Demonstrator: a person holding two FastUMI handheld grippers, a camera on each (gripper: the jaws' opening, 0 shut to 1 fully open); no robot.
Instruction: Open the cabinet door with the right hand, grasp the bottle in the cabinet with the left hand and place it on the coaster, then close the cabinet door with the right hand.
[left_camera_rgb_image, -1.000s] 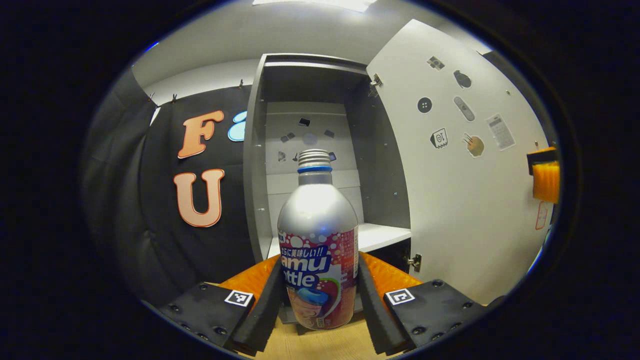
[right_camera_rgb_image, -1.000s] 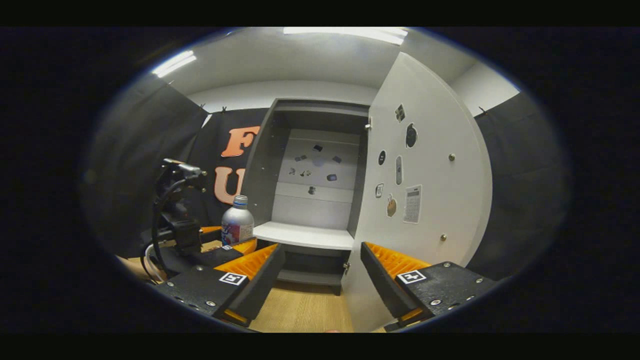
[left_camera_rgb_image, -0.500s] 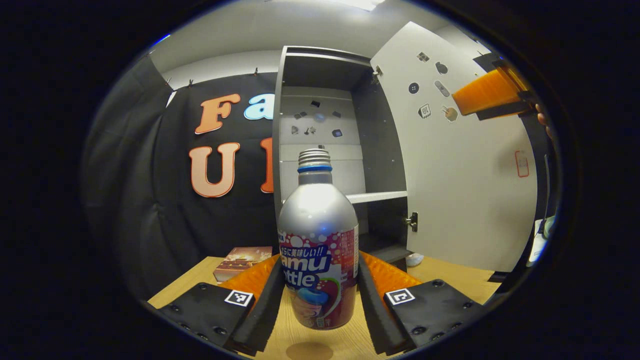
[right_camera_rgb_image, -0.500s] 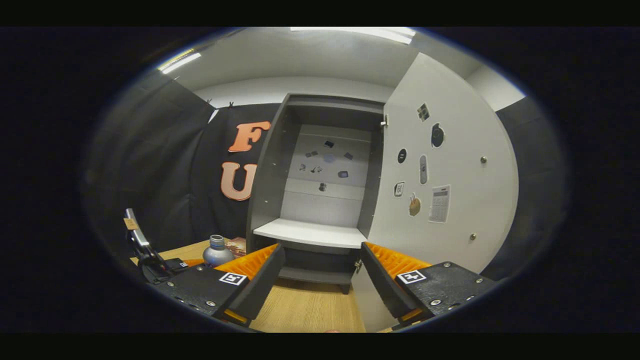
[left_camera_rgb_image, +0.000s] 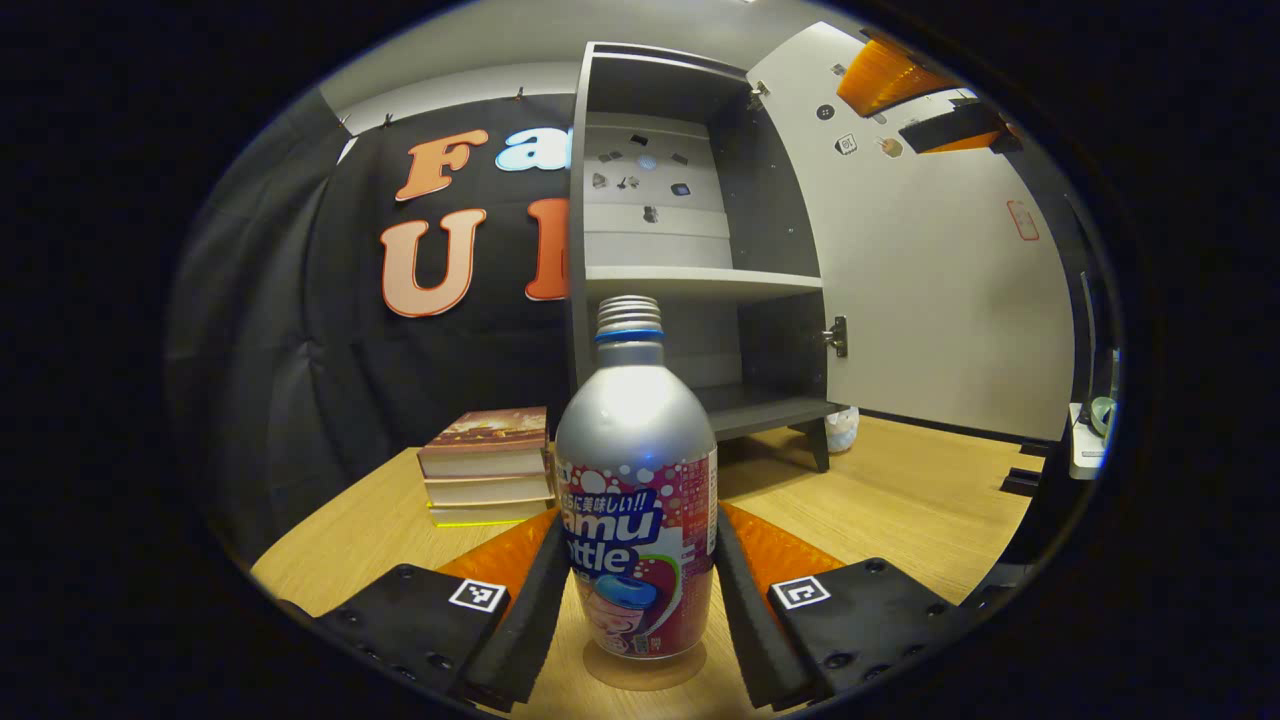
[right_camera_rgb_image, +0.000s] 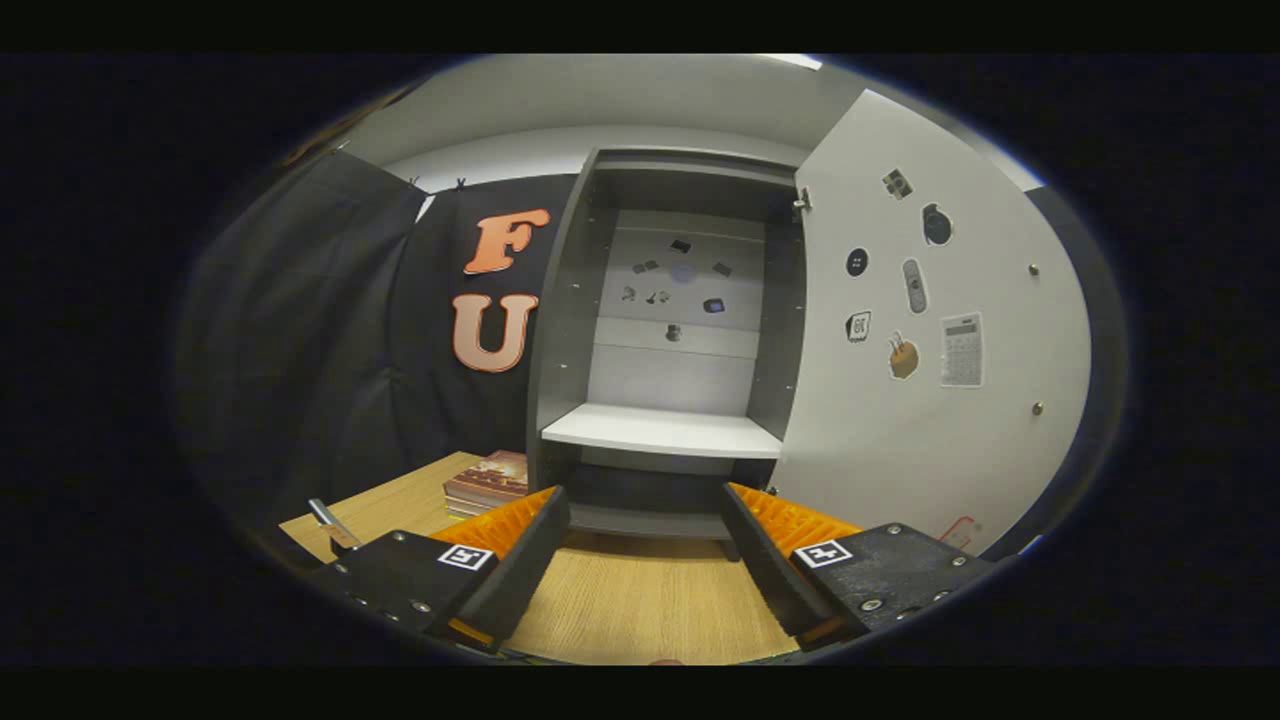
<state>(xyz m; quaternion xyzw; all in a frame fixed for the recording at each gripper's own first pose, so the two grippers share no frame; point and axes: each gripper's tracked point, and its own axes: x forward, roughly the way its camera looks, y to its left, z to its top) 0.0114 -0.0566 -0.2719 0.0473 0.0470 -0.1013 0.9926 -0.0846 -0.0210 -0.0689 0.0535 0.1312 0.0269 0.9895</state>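
My left gripper (left_camera_rgb_image: 640, 590) clamped on bottle (left_camera_rgb_image: 636, 500) belly; smooth metal, slippery, probably light. Right gripper (right_camera_rgb_image: 645, 545) apart, empty.

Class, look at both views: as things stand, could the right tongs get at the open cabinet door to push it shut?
Probably yes. The right tongs are open and hold nothing, and the cabinet door stands swung wide just ahead to their right, with nothing between them.

Each gripper (left_camera_rgb_image: 638, 590) (right_camera_rgb_image: 645, 560) has black screwed plates bearing square white coded markers beside ribbed jaws
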